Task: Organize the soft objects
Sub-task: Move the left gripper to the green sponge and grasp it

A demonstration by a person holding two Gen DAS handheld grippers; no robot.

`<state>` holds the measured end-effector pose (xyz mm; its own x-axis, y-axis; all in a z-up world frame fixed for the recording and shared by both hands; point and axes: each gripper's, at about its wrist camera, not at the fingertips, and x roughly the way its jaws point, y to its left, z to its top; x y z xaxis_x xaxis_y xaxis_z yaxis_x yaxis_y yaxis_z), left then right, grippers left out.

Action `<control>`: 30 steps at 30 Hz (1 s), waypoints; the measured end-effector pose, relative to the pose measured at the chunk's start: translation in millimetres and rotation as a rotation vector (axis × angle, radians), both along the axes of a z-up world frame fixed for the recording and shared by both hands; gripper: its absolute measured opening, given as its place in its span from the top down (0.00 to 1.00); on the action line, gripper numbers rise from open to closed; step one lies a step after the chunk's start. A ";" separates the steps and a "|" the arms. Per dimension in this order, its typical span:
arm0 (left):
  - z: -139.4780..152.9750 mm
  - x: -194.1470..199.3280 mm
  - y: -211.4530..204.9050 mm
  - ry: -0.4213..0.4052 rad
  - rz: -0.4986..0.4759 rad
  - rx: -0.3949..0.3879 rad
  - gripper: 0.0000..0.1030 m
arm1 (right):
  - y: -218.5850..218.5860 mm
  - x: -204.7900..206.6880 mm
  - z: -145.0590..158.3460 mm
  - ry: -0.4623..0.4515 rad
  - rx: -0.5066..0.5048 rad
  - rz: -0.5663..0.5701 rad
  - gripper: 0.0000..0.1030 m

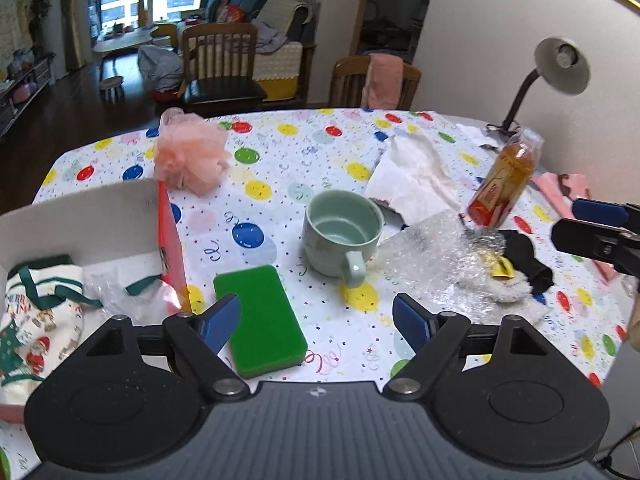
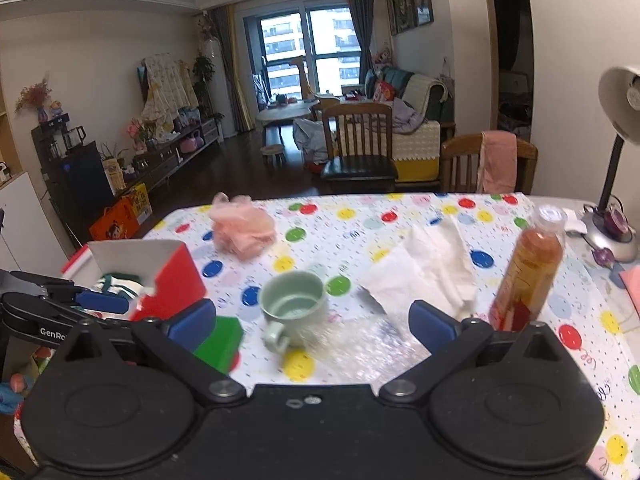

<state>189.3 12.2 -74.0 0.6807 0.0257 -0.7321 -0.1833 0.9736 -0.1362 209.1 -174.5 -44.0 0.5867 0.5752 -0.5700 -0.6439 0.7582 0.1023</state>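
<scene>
My left gripper (image 1: pixel 316 320) is open low over the table. A green sponge (image 1: pixel 260 320) lies flat between its jaws, close to the left finger, with no pad pressing it. At the left, the red-and-white box (image 1: pixel 80 216) holds a Christmas-print cloth (image 1: pixel 36 320). A pink bath pouf (image 1: pixel 188 156), a white cloth (image 1: pixel 412 176), bubble wrap (image 1: pixel 436 256) and a black sock (image 1: pixel 524 256) lie on the tablecloth. My right gripper (image 2: pixel 312 326) is open and empty above the bubble wrap (image 2: pixel 360 348), with the sponge (image 2: pixel 220 342) by its left finger.
A pale green mug (image 1: pixel 340 232) stands mid-table, an orange drink bottle (image 1: pixel 504 184) to its right. A desk lamp (image 1: pixel 560 64) rises at the far right corner beside a pink cloth (image 1: pixel 560 192). Wooden chairs (image 1: pixel 220 64) stand behind the far table edge.
</scene>
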 end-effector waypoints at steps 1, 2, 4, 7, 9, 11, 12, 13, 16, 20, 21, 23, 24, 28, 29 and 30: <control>-4.8 3.0 -2.1 0.010 0.014 0.010 0.19 | -2.4 3.6 -3.7 0.007 -0.003 -0.001 0.00; -9.5 5.8 -3.9 0.016 0.027 0.016 0.19 | -7.9 7.0 -7.1 0.014 -0.008 -0.003 0.00; -18.6 11.3 -6.7 0.027 0.049 0.017 0.19 | -12.3 14.4 -13.7 0.028 -0.018 -0.004 0.00; -30.3 19.2 -10.6 0.039 0.083 0.029 0.19 | -18.9 23.5 -25.6 0.042 -0.041 -0.003 0.00; -39.1 24.8 -13.1 0.047 0.102 0.048 0.19 | -22.1 30.0 -34.3 0.051 -0.056 0.002 0.00; -48.9 30.6 -14.0 0.065 0.117 0.054 0.19 | -23.3 36.3 -42.0 0.062 -0.062 0.010 0.00; -53.9 33.1 -13.9 0.072 0.125 0.056 0.19 | -23.2 38.9 -45.2 0.065 -0.068 0.016 0.00; -58.1 34.7 -13.8 0.075 0.133 0.060 0.19 | -23.8 42.0 -48.9 0.067 -0.077 0.021 0.00; -71.3 42.0 -14.8 0.090 0.157 0.087 0.19 | -24.1 49.8 -56.7 0.073 -0.095 0.035 0.00; -86.6 50.5 -17.9 0.100 0.200 0.138 0.19 | -22.2 60.9 -65.8 0.084 -0.114 0.052 0.00; -90.1 52.1 -18.3 0.104 0.210 0.142 0.19 | -21.8 62.9 -67.9 0.085 -0.118 0.056 0.00; -97.3 55.6 -17.8 0.113 0.231 0.144 0.19 | -20.6 68.1 -71.8 0.091 -0.127 0.064 0.00; -101.0 57.7 -17.1 0.120 0.240 0.144 0.19 | -19.6 70.8 -74.1 0.092 -0.131 0.068 0.00; -107.5 63.1 -16.6 0.118 0.269 0.161 0.19 | -13.1 82.2 -82.9 0.100 -0.155 0.097 0.00; -107.8 64.2 -17.1 0.116 0.272 0.166 0.19 | -10.3 84.9 -85.0 0.100 -0.162 0.111 0.00; -107.9 65.0 -18.0 0.115 0.276 0.172 0.19 | -6.9 87.5 -87.4 0.097 -0.174 0.123 0.00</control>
<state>254.2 -5.8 -181.9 0.5443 0.3271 -0.7725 -0.4478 0.8920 0.0622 296.7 -181.4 -131.5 0.4559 0.5270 -0.7172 -0.7263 0.6860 0.0424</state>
